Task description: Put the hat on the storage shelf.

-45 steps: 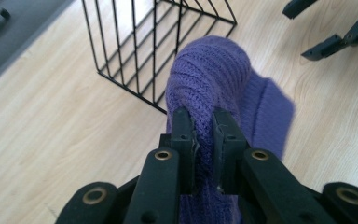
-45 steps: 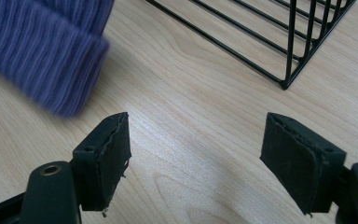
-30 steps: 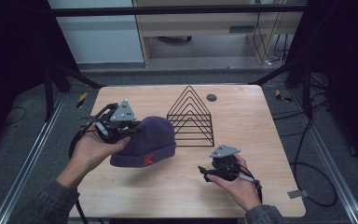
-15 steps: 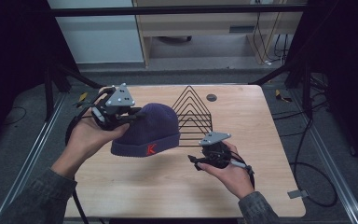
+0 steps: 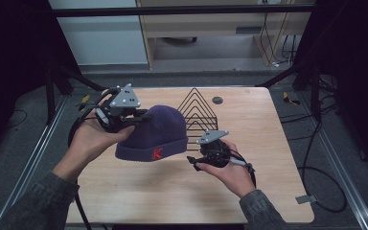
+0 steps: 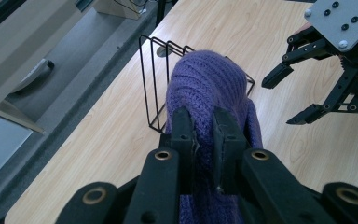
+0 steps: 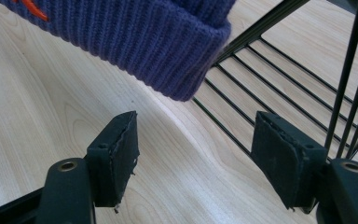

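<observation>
Left hand-held gripper (image 6: pixel 200 126) clamped on beanie (image 5: pixel 155 134); right hand-held gripper (image 7: pixel 196 154) wide open.

red "k" on purple beanie (image 5: pixel 155 132)

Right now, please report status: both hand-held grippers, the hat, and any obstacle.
Left hand-held gripper shut on purple beanie, lifted off table. Right hand-held gripper open, just below beanie's cuff. Black wire rack close behind.
</observation>
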Available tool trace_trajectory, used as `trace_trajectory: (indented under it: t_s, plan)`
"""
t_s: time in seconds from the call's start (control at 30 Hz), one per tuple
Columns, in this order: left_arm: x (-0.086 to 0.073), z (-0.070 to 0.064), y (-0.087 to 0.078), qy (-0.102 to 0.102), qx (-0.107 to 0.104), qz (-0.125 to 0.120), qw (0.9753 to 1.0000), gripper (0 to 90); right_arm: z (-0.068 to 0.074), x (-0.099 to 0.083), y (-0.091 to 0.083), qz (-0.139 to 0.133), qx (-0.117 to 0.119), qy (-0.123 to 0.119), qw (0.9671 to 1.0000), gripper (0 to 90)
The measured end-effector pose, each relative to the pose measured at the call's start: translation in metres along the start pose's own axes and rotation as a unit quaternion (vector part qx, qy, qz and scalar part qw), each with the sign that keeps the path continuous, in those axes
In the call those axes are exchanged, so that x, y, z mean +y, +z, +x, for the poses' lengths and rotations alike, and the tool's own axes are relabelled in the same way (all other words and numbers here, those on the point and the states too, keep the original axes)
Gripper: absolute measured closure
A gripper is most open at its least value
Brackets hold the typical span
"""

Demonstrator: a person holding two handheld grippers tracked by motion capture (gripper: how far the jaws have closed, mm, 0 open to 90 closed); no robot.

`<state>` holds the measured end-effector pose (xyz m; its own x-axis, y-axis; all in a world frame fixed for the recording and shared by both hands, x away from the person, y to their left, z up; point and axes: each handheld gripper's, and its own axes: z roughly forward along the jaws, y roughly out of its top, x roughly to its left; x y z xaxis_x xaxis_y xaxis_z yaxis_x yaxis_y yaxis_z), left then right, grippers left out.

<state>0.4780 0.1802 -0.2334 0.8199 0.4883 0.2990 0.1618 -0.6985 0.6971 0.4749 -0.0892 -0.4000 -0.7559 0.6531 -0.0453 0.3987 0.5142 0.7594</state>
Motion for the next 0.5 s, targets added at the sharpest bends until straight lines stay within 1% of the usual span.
trace_trajectory:
  t_s: [0.1, 0.5]
  plan:
    - [0.002, 0.0, -0.0018, 0.001, 0.0, -0.002, 1.0, 80.5, 0.0, 0.0032, -0.0014, 0.0, -0.001, -0.005, 1.0, 31.5]
    - [0.0102, -0.001, -0.0028, 0.003, -0.003, -0.011, 0.9999, 80.5, -0.0035, 0.0094, -0.0068, 0.0, 0.002, -0.007, 1.0, 29.6]
